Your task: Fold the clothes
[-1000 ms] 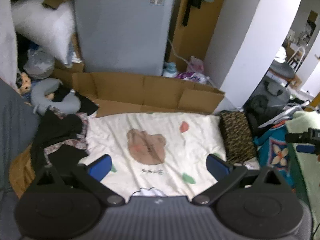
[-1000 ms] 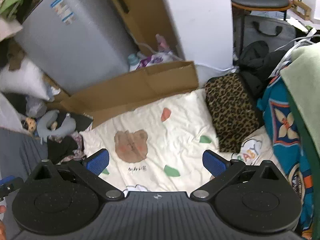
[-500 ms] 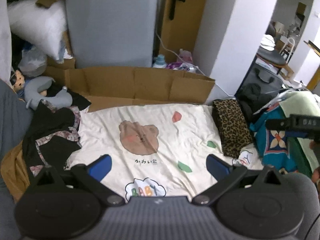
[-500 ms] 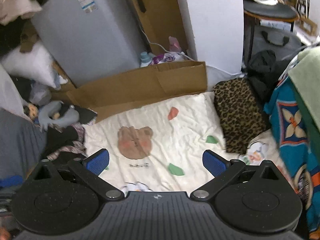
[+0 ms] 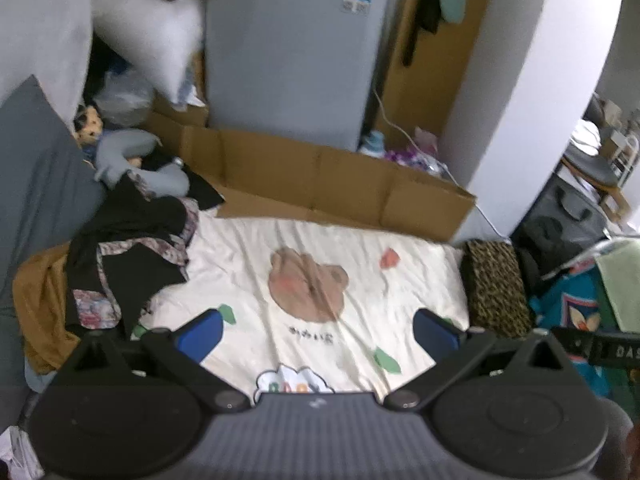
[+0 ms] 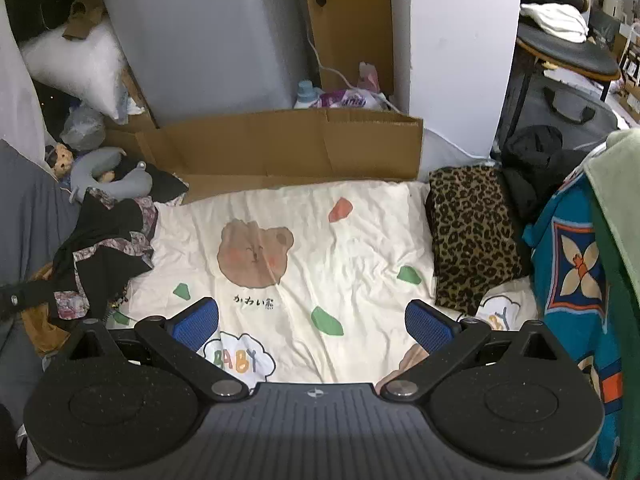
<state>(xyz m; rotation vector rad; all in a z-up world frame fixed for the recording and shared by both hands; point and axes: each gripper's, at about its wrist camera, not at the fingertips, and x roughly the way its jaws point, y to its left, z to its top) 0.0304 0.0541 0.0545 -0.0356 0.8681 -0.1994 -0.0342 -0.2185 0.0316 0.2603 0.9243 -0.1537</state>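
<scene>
A cream blanket with a brown bear print (image 5: pixel 308 284) (image 6: pixel 256 252) lies spread flat. A heap of black and floral clothes (image 5: pixel 124 248) (image 6: pixel 104 240) lies at its left edge, over a brown garment (image 5: pixel 36 300). A folded leopard-print garment (image 5: pixel 496 288) (image 6: pixel 472 236) lies at its right edge. My left gripper (image 5: pixel 318 332) is open and empty above the blanket's near part. My right gripper (image 6: pixel 312 322) is open and empty above the blanket. Part of the right gripper shows at the right edge of the left wrist view (image 5: pixel 600 346).
A flattened cardboard box (image 6: pixel 280 144) stands behind the blanket, in front of a grey appliance (image 6: pixel 208 32). A grey neck pillow (image 6: pixel 108 176) and a white pillow (image 6: pixel 76 64) lie at the back left. Blue patterned and green fabrics (image 6: pixel 580 272) hang at the right. A stool (image 6: pixel 568 48) stands beyond.
Both grippers have shifted their view over the blanket; the left one has swung left and tilted. Both stay open and empty. The clothes have not moved.
</scene>
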